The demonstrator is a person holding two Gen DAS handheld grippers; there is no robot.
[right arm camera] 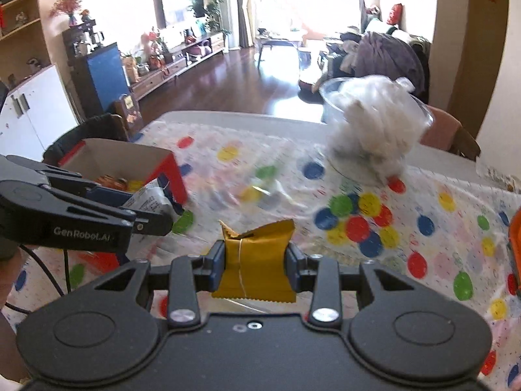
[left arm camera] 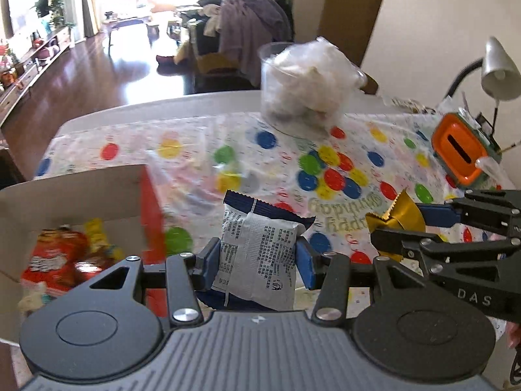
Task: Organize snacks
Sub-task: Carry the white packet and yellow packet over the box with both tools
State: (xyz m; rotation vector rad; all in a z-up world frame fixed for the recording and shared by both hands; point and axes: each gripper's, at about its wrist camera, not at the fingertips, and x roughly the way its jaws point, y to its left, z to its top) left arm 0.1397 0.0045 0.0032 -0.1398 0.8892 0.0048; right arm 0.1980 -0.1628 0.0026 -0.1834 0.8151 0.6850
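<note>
Left tongs [left arm camera: 257,257] point forward over the worktop [left arm camera: 136,107], roughly level, clamped on a white packet [left arm camera: 257,247] with a dark blue crimped top and printed text. The packet stands upright between the blue pads [left arm camera: 306,260], held clear of the spotted cloth [left arm camera: 325,150]. From the right wrist view the left tongs [right arm camera: 153,208] reach in from the left edge, their tip with the packet [right arm camera: 149,200] just beside the near corner of the box [right arm camera: 123,153].

Right tongs [right arm camera: 255,260] also point forward, closed on a gold packet [right arm camera: 257,260], its serrated ends sticking out above and below the pads [right arm camera: 218,260]. In the left wrist view the right tongs [left arm camera: 394,228] enter from the right, lying sideways, with the gold packet [left arm camera: 397,215] pinched at their tip, above the cloth.

The box [left arm camera: 81,195], cardboard with a red outer side, sits at the left of the worktop; red and yellow snacks [left arm camera: 65,254] lie inside, too blurred to name.

A clear tub [left arm camera: 302,81] of white wrapped pieces stands at the far side, well apart from both tongs. An orange case [left arm camera: 459,150] and a grey lamp [left arm camera: 498,71] are at the right edge. A loose clear wrapper [right arm camera: 267,192], possibly with something in it, lies mid-cloth.
</note>
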